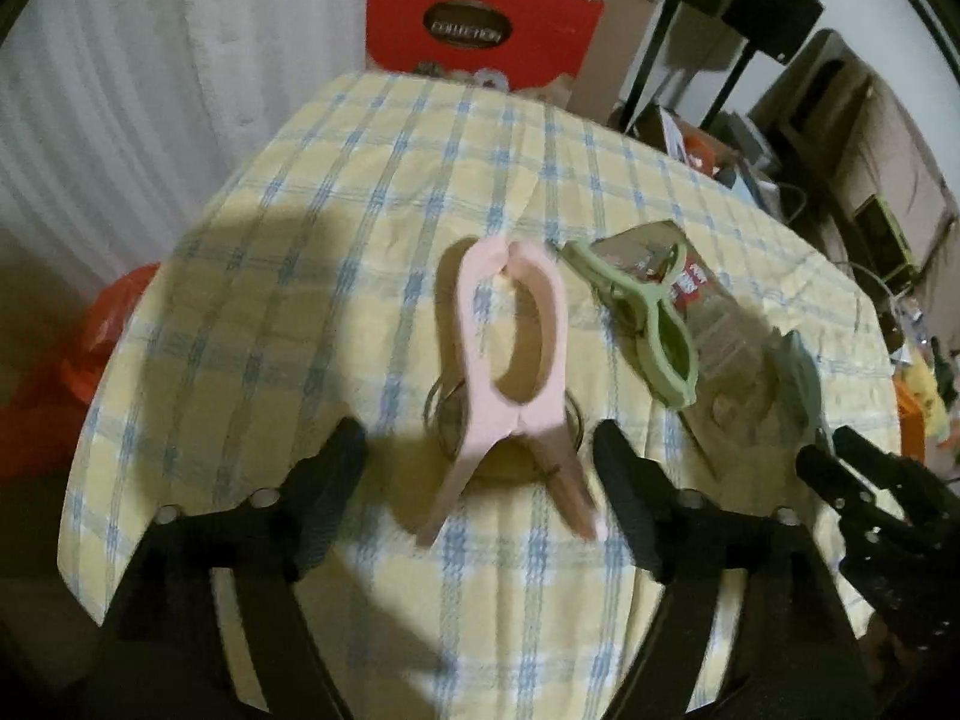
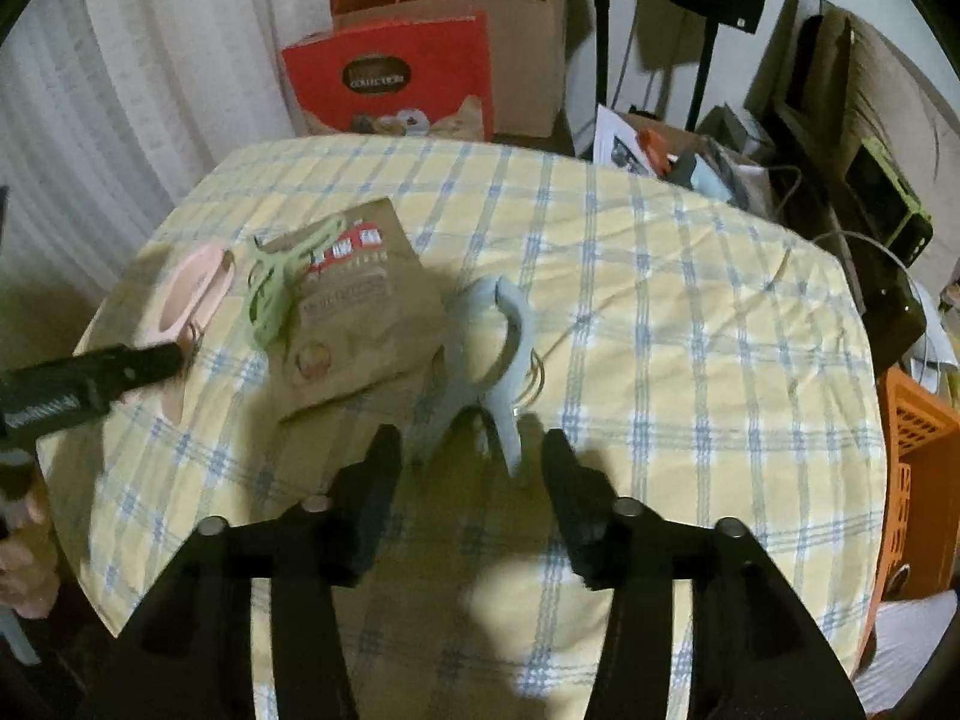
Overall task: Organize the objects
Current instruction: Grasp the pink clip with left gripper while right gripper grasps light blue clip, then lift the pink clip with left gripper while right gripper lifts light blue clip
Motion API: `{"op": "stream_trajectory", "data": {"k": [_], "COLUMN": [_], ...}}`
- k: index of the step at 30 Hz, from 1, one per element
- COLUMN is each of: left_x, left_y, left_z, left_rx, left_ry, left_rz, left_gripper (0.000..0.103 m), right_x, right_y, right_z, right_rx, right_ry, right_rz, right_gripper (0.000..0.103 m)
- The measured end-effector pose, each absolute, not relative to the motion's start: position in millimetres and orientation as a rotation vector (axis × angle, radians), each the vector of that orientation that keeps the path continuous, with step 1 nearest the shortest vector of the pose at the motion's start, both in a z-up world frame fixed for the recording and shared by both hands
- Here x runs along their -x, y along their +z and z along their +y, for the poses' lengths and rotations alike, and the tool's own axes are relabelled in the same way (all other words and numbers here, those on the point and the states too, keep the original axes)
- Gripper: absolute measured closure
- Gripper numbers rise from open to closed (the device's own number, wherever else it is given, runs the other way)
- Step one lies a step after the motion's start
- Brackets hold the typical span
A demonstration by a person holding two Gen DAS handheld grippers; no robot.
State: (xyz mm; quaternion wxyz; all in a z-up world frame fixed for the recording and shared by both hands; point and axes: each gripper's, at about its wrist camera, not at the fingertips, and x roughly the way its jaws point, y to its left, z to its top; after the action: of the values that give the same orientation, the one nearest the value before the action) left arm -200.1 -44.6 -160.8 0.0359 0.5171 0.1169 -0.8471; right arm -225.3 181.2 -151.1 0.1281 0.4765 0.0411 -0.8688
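Pink clip (image 1: 510,372) lies on checked tablecloth (image 1: 360,192), handles toward the wide-open, empty left gripper (image 1: 480,480). Blue clip (image 2: 486,360), at 12 o'clock of the half-open, empty right gripper (image 2: 471,468), abuts a brown bag (image 2: 360,324).

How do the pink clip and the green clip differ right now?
Colour: the pink clip is pale pink, the green clip light green. Place: the pink clip lies on the checked tablecloth between the open left gripper's fingers; the green clip sits at the brown paper bag, away from both grippers. Both are large spring clips.
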Motion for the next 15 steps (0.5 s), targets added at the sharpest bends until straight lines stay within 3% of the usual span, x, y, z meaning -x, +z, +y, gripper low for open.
{"op": "stream_trajectory", "data": {"k": [8,10,12,13,15], "left_x": [211.1,211.9,211.9,211.5,210.4], "left_y": [-169.4,-171.4,-172.0,-172.3,-171.8], "left_z": [-28.7,-25.6,-25.6,-25.3,-23.2], "left_rx": [-1.485,-1.465,-1.443,-1.435,-1.428], "left_ry": [-2.573,-2.569,-2.572,-2.573,-2.598], "left_rz": [0.226,0.192,0.198,0.197,0.199], "left_gripper": [0.018,0.017,0.017,0.018,0.031], "right_x": [250.8,253.4,253.7,254.2,254.0], "right_y": [-156.0,-159.7,-159.9,-159.7,-160.0], "right_z": [171.1,167.9,166.2,166.4,166.8], "right_rx": [-1.399,-1.404,-1.373,-1.369,-1.371], "right_ry": [-2.625,-2.637,-2.645,-2.639,-2.637], "right_rz": [0.166,0.199,0.205,0.195,0.185], "right_gripper": [0.046,0.049,0.058,0.058,0.058]}}
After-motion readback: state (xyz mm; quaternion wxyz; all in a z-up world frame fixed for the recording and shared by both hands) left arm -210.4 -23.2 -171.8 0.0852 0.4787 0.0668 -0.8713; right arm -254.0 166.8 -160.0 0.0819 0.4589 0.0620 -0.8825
